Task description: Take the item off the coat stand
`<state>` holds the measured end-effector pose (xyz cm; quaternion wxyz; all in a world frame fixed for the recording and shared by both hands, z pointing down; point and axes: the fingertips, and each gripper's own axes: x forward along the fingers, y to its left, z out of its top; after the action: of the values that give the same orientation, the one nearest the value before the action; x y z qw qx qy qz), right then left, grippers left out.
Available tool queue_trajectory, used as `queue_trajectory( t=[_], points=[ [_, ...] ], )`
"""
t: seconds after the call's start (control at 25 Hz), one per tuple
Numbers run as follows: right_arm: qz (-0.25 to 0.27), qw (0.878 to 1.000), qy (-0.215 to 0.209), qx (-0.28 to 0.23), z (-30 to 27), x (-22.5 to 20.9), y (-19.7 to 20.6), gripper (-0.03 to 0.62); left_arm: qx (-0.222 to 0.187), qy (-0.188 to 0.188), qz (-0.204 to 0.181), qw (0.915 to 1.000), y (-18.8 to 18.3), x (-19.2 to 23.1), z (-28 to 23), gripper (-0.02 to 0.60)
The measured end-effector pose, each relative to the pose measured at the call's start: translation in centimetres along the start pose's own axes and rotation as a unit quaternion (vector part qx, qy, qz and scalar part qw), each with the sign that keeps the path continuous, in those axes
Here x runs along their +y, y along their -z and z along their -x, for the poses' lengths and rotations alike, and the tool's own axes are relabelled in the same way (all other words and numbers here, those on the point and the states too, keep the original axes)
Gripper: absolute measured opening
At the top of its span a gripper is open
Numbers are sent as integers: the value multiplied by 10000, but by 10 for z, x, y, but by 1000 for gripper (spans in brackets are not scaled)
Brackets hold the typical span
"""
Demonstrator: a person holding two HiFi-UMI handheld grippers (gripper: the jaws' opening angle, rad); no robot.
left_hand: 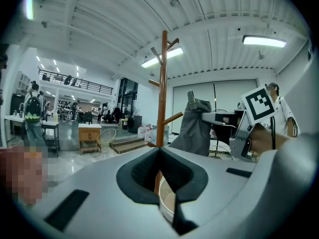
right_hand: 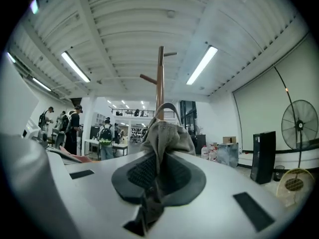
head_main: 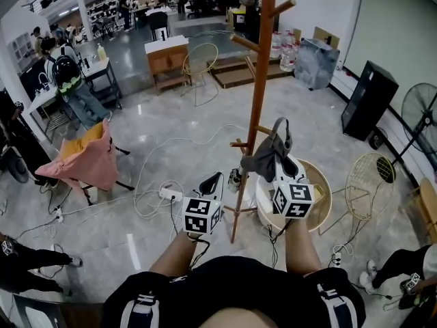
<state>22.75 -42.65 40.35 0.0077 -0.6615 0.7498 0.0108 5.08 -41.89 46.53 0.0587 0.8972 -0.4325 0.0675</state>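
A tall wooden coat stand (head_main: 259, 80) rises from the floor straight ahead of me, with short pegs up its pole. A grey cloth item (head_main: 268, 154) with a loop strap hangs close against the pole's right side, by a low peg. Whether it still rests on the peg I cannot tell. My right gripper (head_main: 276, 159) is shut on it, and in the right gripper view the grey cloth (right_hand: 167, 136) is bunched between the pads in front of the pole (right_hand: 160, 73). My left gripper (head_main: 210, 182) sits left of the pole with its jaws together and nothing in them. In the left gripper view its jaws (left_hand: 162, 156) face the stand (left_hand: 162, 83) and the cloth (left_hand: 195, 126).
A round white table with a wooden rim (head_main: 321, 183) stands just right of the stand's base, and a wire chair (head_main: 369, 180) beyond it. Cables and a power strip (head_main: 167, 195) lie on the floor to the left. A chair draped in pink cloth (head_main: 85, 159) stands further left.
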Motion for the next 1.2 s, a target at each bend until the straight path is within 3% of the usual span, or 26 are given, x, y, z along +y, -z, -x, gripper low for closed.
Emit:
queue_trajectory(
  t=[0.2, 0.4, 0.68, 1.2],
  points=[
    [-112, 9992, 342, -175, 40, -10, -4, 37, 40, 153, 22, 9999, 5, -9, 3, 12],
    [-82, 9986, 528, -2, 62, -14, 16, 37, 100, 367, 60, 9993, 10, -21, 1, 12],
    [17, 9978, 609, 261, 79, -14, 48, 35, 108, 496, 17, 9987, 9, -31, -3, 12],
    [-174, 9984, 487, 237, 76, -5, 47, 35, 115, 446, 17, 9989, 9, -27, 7, 12]
  ],
)
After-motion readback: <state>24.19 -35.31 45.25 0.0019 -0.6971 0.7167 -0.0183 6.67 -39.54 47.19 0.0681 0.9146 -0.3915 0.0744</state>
